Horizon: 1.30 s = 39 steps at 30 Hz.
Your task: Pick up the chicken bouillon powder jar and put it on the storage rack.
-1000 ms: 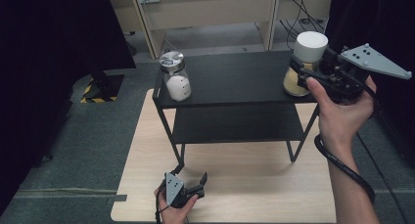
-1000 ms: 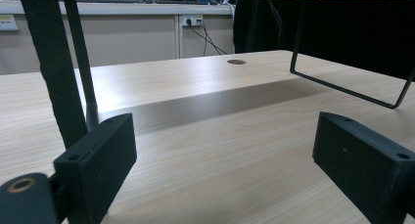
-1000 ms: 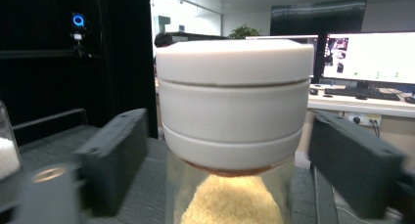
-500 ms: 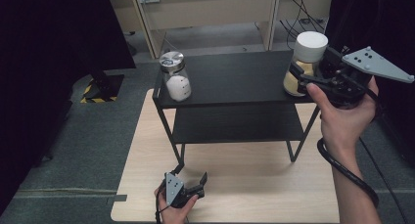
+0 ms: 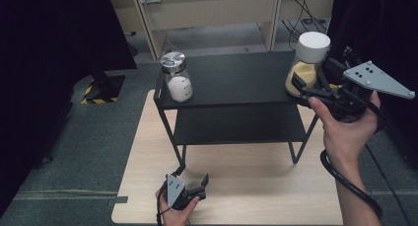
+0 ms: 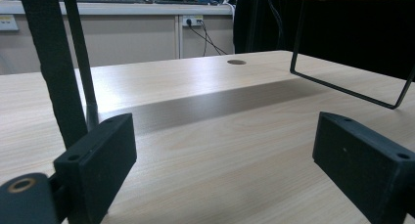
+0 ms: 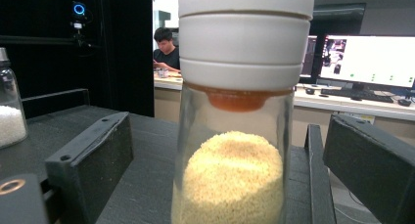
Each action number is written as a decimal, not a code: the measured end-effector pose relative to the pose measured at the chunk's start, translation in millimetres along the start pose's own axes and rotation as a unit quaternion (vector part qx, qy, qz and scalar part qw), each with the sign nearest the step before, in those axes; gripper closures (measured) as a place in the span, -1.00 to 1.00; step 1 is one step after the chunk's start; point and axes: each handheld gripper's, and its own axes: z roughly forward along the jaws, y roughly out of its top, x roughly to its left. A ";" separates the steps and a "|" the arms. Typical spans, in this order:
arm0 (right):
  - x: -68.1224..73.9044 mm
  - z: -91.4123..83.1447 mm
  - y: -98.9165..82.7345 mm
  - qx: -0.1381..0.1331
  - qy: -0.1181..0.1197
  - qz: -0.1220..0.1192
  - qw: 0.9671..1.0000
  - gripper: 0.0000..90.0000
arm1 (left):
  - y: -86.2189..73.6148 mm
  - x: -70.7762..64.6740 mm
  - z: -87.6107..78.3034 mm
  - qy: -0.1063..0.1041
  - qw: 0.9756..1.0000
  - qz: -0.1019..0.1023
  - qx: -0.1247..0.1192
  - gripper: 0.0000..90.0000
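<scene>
light: dim, dark sides | shadow: under shelf | focus: sharp, monitors glare

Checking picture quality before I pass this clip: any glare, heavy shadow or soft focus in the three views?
High view: dim, its left side nearly black, the white-lidded jar readable. Left gripper view: the rack's shadow bands the table; near jaws slightly soft. Right gripper view: bright monitors glare behind the jar, the background is soft, and the grain inside stays sharp.

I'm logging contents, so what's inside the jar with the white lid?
The jar holds pale yellow grains piled in its lower half, with an orange-brown plug under the white lid. The bottom of the pile is out of the picture.
</scene>
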 end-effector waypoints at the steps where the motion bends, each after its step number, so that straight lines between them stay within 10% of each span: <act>1: -0.1 -0.5 -0.3 0.001 0.000 0.000 1.000 -0.89 | 0.0 0.0 0.0 0.000 1.000 0.000 0.000 -0.81; 39: 2.1 -34.2 -32.4 0.000 0.023 -0.009 1.000 -0.89 | -0.1 -0.1 -0.1 0.000 1.000 0.000 0.000 -0.81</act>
